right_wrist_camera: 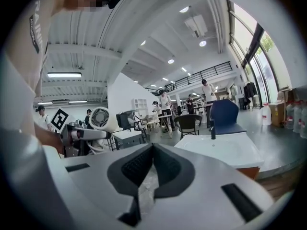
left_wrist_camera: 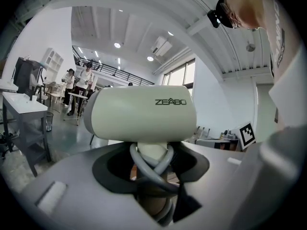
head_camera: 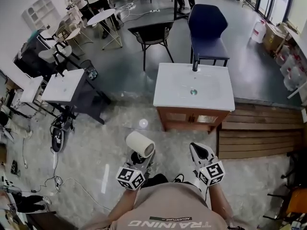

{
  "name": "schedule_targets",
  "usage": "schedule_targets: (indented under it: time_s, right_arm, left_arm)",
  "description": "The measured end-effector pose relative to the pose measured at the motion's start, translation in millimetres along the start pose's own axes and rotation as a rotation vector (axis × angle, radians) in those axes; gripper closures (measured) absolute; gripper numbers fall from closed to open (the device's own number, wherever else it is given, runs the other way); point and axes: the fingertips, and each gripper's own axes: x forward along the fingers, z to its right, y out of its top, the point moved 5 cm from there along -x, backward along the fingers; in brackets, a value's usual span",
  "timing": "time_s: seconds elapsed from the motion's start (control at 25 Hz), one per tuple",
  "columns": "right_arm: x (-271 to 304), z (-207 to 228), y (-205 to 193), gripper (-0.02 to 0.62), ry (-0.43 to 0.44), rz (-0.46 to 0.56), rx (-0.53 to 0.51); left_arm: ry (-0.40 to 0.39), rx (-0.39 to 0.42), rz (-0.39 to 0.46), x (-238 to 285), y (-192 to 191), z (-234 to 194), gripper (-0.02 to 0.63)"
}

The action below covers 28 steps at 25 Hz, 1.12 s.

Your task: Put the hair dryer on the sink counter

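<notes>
A cream hair dryer [head_camera: 140, 144] with a round barrel stands upright in my left gripper [head_camera: 140, 161], low in the head view. In the left gripper view the jaws are shut on the hair dryer's handle [left_wrist_camera: 152, 153], which has a grey cord wound round it; the barrel [left_wrist_camera: 144, 113] fills the middle. The white sink counter [head_camera: 172, 87] on a wooden cabinet stands ahead and slightly to the right, apart from both grippers. My right gripper [head_camera: 197, 148] hangs beside the left one, shut with nothing between its fingers [right_wrist_camera: 152, 147]. It looks at the sink counter [right_wrist_camera: 225, 150].
A black tap [head_camera: 195, 66] stands at the counter's far edge. Behind it are a blue chair [head_camera: 207, 30] and a black chair [head_camera: 153, 35]. A second white sink unit [head_camera: 62, 86] stands at the left, with cables [head_camera: 57, 176] on the floor. Wooden decking [head_camera: 259, 133] lies to the right.
</notes>
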Motion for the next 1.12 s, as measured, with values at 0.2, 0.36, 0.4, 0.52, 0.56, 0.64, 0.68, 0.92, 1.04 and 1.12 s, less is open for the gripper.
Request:
schedule_targets:
  time_s: [0.2,0.36,0.4,0.52,0.56,0.64,0.68,0.92,1.04,1.12]
  right_arm:
    - [14.0,8.5,-2.9,0.589,-0.012,0.003,0.04]
    - [35.2,17.3,3.8,0.589,-0.036,0.0,0.034]
    - [40.7,19.5,7.7,0.589,-0.042,-0.001,0.033]
    - [55.2,26.0,18.2,0.589,-0.057,-0.007,0.015]
    - [61.9,29.8,22.1,0.59,-0.064,-0.006,0.004]
    - [79.1,37.2,32.5,0.589,-0.076,0.008,-0.012]
    - [88.1,39.3,37.6,0.589,-0.081,0.015,-0.015]
    - [127.5,38.3,42.3,0.589,-0.097,0.004,-0.007]
    - [134.8,40.8,42.6,0.59,-0.123,0.005,-0.012]
    - [138.3,42.4,43.5,0.589,-0.145,0.012,-0.018]
  left_arm:
    - [-0.018,-0.003,-0.016,15.3,-0.8,-10.7,0.391]
    - [-0.03,-0.01,-0.028,36.4,3.3,-33.9,0.391]
    - [-0.026,-0.019,-0.032,41.9,5.3,-41.2,0.391]
    - [-0.01,-0.036,-0.041,57.6,10.9,-61.0,0.391]
    - [-0.008,-0.038,-0.041,64.7,13.5,-68.1,0.391]
    - [-0.014,-0.045,-0.038,80.6,20.1,-83.4,0.391]
    - [-0.02,-0.051,-0.041,87.4,22.9,-90.7,0.391]
    - [-0.048,-0.082,-0.092,116.8,25.5,-126.8,0.391]
    - [-0.076,-0.087,-0.101,132.6,26.9,-138.8,0.391]
    - [-0.094,-0.079,-0.103,142.6,27.4,-147.0,0.391]
